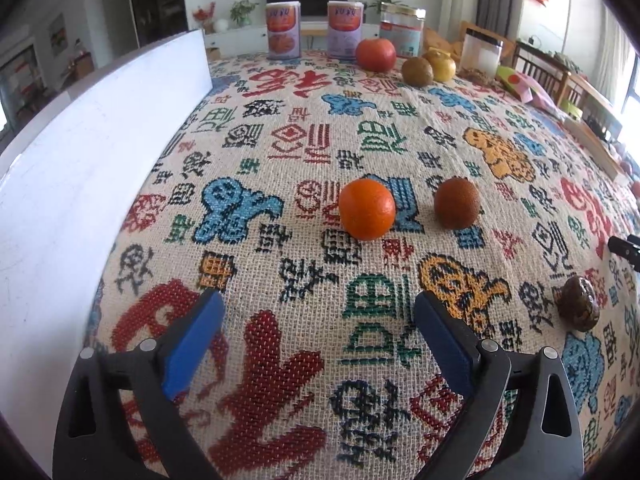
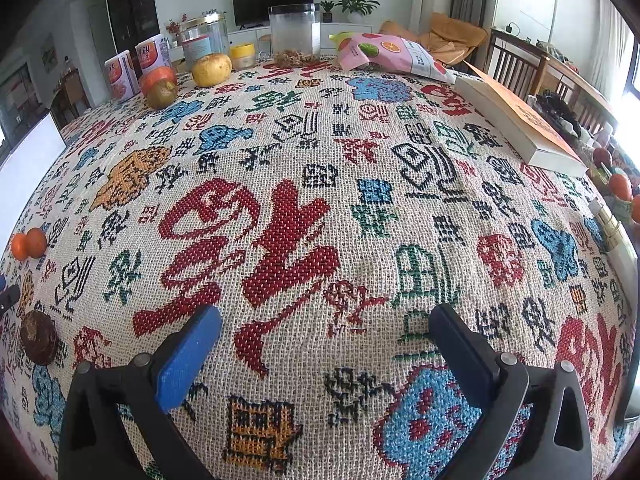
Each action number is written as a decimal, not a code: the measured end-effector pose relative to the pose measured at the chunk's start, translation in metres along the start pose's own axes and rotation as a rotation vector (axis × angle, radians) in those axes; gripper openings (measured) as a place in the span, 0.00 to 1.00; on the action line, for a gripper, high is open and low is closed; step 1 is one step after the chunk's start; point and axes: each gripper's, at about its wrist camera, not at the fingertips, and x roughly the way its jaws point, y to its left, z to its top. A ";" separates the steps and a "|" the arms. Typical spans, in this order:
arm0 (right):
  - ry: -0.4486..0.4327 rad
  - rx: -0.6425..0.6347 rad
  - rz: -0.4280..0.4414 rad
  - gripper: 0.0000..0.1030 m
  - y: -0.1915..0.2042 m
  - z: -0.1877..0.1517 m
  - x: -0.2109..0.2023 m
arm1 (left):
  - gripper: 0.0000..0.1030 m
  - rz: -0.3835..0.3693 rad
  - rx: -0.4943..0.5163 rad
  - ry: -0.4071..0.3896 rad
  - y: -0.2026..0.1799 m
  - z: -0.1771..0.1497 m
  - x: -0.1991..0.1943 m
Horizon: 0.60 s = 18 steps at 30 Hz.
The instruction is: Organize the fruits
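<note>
In the left wrist view an orange (image 1: pixel 367 209) and a brown round fruit (image 1: pixel 456 203) sit side by side on the patterned cloth, ahead of my open, empty left gripper (image 1: pixel 316 312). A dark mottled fruit (image 1: pixel 579 303) lies to the right. At the far edge sit a red fruit (image 1: pixel 375 54), a brown kiwi-like fruit (image 1: pixel 417 72) and a yellow fruit (image 1: pixel 441 65). My right gripper (image 2: pixel 324 324) is open and empty over bare cloth. It sees the orange (image 2: pixel 20 246), the brown fruit (image 2: pixel 36 242), the dark fruit (image 2: pixel 39 337) at far left, and the far group (image 2: pixel 211 69).
A white board (image 1: pixel 92 152) stands along the left. Two cans (image 1: pixel 283 30), jars (image 1: pixel 401 28), a snack bag (image 2: pixel 392 54) and a book (image 2: pixel 516 120) line the far and right sides. More small fruits (image 2: pixel 620 186) lie beyond the right edge.
</note>
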 end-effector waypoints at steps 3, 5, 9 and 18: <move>0.000 0.000 0.000 1.00 0.000 0.000 0.000 | 0.95 0.001 -0.001 0.001 0.000 0.000 0.001; 0.000 0.000 0.000 1.00 0.000 0.000 0.000 | 0.95 0.001 -0.002 0.001 0.001 0.000 0.001; 0.000 0.000 0.000 1.00 0.000 0.000 0.000 | 0.95 0.000 -0.002 0.001 0.001 0.000 0.001; 0.001 0.000 0.000 1.00 0.000 0.000 0.000 | 0.96 0.001 -0.001 0.001 0.001 0.000 0.001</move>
